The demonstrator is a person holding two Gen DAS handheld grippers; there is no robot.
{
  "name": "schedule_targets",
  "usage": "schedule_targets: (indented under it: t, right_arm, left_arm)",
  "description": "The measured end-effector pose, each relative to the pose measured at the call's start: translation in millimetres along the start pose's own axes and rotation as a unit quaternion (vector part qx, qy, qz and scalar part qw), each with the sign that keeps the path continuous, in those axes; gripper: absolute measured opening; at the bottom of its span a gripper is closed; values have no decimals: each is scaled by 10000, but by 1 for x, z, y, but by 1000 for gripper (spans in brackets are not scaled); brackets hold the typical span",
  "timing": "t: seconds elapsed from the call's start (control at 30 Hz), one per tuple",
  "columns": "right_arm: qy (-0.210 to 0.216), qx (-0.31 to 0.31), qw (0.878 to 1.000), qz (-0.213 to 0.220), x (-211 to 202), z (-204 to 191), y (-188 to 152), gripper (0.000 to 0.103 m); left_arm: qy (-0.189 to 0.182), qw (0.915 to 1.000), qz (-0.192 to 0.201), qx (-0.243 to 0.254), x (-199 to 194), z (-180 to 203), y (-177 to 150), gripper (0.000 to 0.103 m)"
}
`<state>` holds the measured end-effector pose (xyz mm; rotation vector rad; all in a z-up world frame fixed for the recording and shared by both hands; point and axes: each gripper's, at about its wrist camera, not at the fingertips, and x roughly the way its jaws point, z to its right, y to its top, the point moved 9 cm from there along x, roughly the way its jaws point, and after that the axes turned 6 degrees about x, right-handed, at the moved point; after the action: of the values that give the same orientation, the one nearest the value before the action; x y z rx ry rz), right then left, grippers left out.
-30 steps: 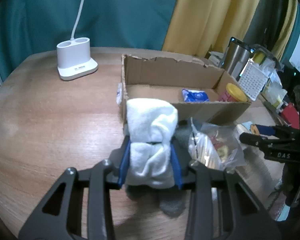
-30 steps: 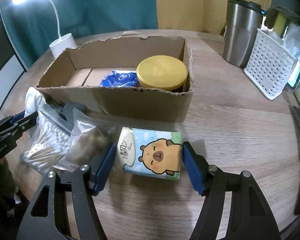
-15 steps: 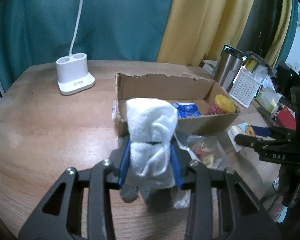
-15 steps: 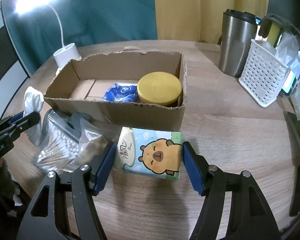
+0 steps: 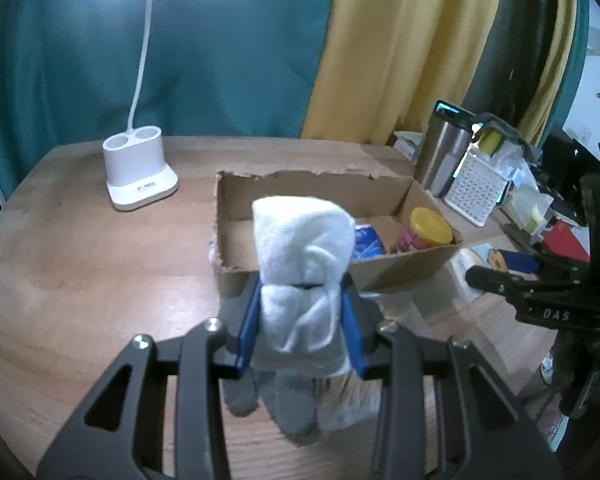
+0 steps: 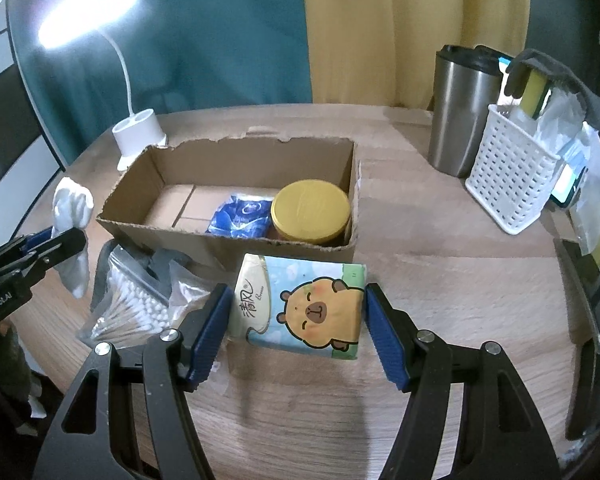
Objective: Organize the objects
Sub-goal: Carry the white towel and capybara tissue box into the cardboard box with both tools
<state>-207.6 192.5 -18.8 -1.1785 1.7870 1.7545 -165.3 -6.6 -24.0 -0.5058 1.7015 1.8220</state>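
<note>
cardboard box (image 6: 236, 236) sits mid-table, already holding a yellow-lidded jar (image 6: 310, 210) and blue packet (image 6: 240, 218); right gripper (image 6: 298, 330) clamps the tissue pack (image 6: 300, 306) just before its front wall; left gripper (image 5: 300, 320) pinches the white sock roll (image 5: 302, 264) raised near the box's left end; lift both clear of the torn rim, then lower into the bare left floor; the cotton swab bag (image 6: 128, 308) crowds the front.

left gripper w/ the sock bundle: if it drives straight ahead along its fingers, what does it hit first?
Likely the cardboard box: the left gripper, shut on the white sock bundle, points at its near wall. Depth is unclear; if high enough, the bundle could clear the rim and pass over the box's open space.
</note>
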Motion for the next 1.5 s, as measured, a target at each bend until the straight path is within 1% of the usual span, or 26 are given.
schedule_targets:
  t: [0.43, 0.63, 0.97, 1.1, 1.5]
  right_arm:
    - [27, -10, 9997, 259, -16, 5, 22, 70]
    - [67, -53, 9995, 301, -15, 3, 29, 70]
    - [97, -92, 9993, 348, -9, 6, 49, 70]
    - [97, -110, 9994, 322, -3, 7, 55, 70]
    - [127, -123, 9995, 272, 12, 10, 69, 70]
  left_arm:
    - [-61, 9999, 107, 72, -2, 11, 19, 38]
    - [-64, 9999, 134, 52, 2, 12, 28, 38]
    - [-77, 9999, 120, 0, 17, 11, 43, 38]
    - [-123, 9998, 50, -118, 28, 7, 45, 38]
    - [-153, 9997, -29, -167, 51, 7, 55, 38]
